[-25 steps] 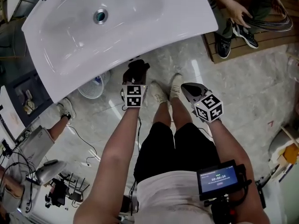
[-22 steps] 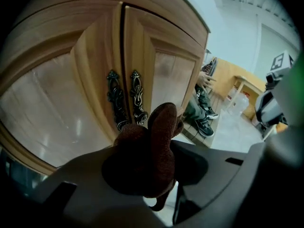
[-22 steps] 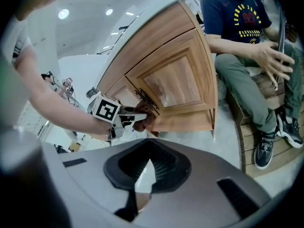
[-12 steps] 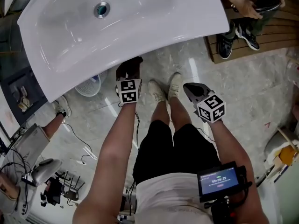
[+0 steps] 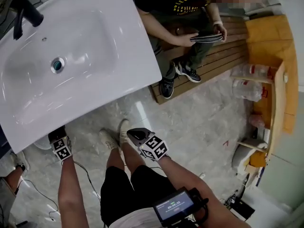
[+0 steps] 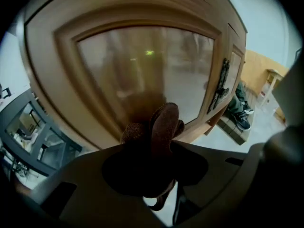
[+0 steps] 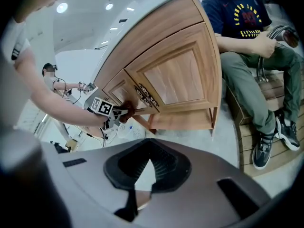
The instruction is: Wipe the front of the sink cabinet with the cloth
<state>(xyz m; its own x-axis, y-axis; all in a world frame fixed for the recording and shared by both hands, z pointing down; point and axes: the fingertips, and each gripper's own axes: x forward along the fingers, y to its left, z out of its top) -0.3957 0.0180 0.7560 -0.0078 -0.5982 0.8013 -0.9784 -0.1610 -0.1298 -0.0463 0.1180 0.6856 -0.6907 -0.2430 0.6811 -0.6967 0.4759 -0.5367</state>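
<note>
Cloth: a brown, nubbly cloth (image 6: pixel 159 125) is bunched into a thick fold and sticks out forward from between the jaws of the left gripper (image 5: pixel 58 137).
Left gripper: clamped on the cloth and held low under the sink's front edge, at the cabinet's left door.
Cloth and cabinet: the fold's tip is close up against the glossy panel of the cabinet door (image 6: pixel 142 65); actual contact cannot be confirmed.
Right gripper: the right gripper (image 7: pixel 141 167) has its jaws drawn in to meet at the tips, nothing between them, and it hangs well apart from the cabinet, above the floor.
Cabinet: warm brown wood (image 7: pixel 175 75), curved front, framed doors with smooth inset panels and dark ornate handles (image 7: pixel 145 96) where the doors meet.
Sink: a white, glossy basin (image 5: pixel 137 46) with rounded corners, a round metal drain (image 5: pixel 57 64) and a black faucet (image 5: pixel 23 13).
Shelf: a wooden rack (image 5: pixel 275 89) at the right holds clear plastic bottles (image 5: pixel 248 90).
Floor: pale, shiny, marbled stone (image 5: pixel 199 122).
</note>
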